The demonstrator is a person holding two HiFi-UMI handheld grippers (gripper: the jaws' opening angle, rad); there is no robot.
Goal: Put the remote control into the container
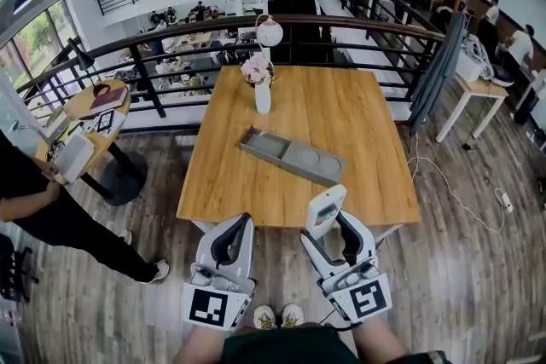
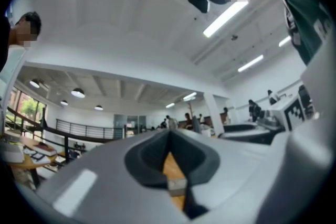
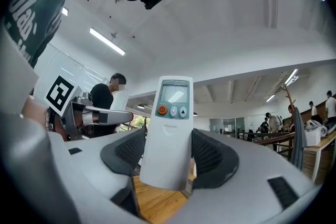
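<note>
A white remote control (image 1: 326,209) with a small screen and an orange button stands upright between the jaws of my right gripper (image 1: 329,216), just off the wooden table's near edge. In the right gripper view the pads press on both sides of the remote control (image 3: 169,123), so the right gripper (image 3: 167,153) is shut on it. The container, a long grey tray (image 1: 256,151), lies slantwise in the middle of the table (image 1: 358,115), beyond both grippers. My left gripper (image 1: 238,223) hovers beside the right one, and its jaws (image 2: 169,135) meet at the tip with nothing between them.
A white vase of pink flowers (image 1: 262,94) stands on the table behind the tray. A black railing (image 1: 171,47) runs behind the table. A person in dark clothes (image 1: 51,209) stands at the left by a round side table (image 1: 94,102). A cable (image 1: 461,193) lies on the floor at the right.
</note>
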